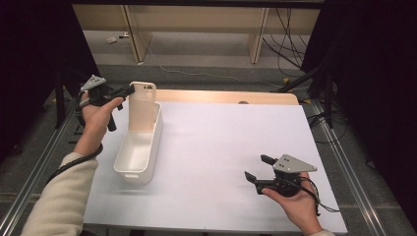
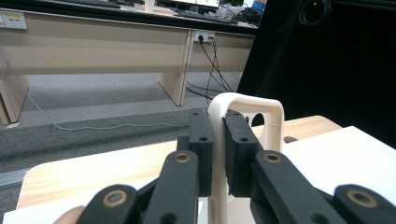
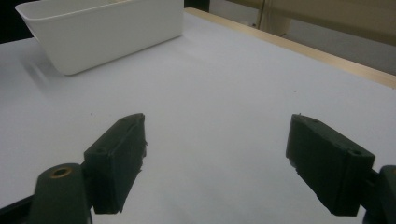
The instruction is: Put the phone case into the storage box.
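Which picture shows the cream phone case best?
The high view: the cream plastic phone case stands whole and upright in the white plastic bin, pinched by the left gripper. The left gripper view shows just its top edge between the jaws.

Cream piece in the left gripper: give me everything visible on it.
The cream piece is a flat, matte panel that looks like plastic, with rounded top corners and small cut-outs near its top. It stands upright at the far end of the white bin, its lower end inside. The left gripper is shut on its thin left edge near the top, one pad on each face. Whether its base rests on the bin floor is hidden.
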The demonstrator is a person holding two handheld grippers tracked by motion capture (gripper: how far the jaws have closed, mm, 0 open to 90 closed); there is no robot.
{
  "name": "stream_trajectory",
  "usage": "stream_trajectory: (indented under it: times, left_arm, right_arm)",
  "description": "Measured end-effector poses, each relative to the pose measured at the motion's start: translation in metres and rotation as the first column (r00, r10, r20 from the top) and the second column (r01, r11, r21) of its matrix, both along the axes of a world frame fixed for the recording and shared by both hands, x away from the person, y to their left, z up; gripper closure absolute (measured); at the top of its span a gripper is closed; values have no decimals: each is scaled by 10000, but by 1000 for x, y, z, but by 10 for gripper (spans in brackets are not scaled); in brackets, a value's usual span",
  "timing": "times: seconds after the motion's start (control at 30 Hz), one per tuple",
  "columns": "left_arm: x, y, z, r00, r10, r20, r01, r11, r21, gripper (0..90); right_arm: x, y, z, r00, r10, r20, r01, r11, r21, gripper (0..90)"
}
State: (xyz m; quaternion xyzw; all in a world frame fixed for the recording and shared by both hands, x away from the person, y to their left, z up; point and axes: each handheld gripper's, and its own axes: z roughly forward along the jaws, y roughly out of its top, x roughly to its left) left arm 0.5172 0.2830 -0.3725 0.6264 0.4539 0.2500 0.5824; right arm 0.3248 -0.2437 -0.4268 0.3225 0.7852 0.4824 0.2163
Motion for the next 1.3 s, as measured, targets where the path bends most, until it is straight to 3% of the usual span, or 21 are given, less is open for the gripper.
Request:
stream_trajectory:
  times: [0.13,0.3,0.5,0.6,1.07,1.1,1.17,1.3]
  left_arm:
    - [2,-1,-1,10000,5,-17,-5,10000,-4,826]
    - [4,-2,-2,10000,0,-3,0,10000,-3,826]
    - [7,-3,-3,9999,45,-97,-45,10000,58,826]
    - [8,-2,-5,9999,59,-117,-58,10000,57,826]
    - [13,-1,-11,9997,66,-251,-63,9999,125,826]
    - [13,-2,-11,9997,53,-254,-48,9998,187,826]
    - [14,-3,-11,9996,11,-269,-5,9998,218,826]
    - [15,-4,-12,9995,21,-303,-12,9996,298,825]
  right_arm:
    - [-1,-1,1,9998,2,-199,-1,10000,23,213]
    - [-1,-2,-1,9999,-6,140,3,9999,163,213]
    - [-3,-3,-1,9999,-26,-123,28,9998,219,213]
    - [-2,-2,-2,9999,-62,82,60,9997,233,213]
    - [-3,-4,-1,10000,-36,-49,37,9999,145,213]
    - [-3,-4,-1,9998,-37,-201,40,9998,174,214]
    - [-2,-4,-1,10000,-67,-9,67,9998,189,214]
    - [-3,-4,-1,9998,-37,-198,41,9998,196,213]
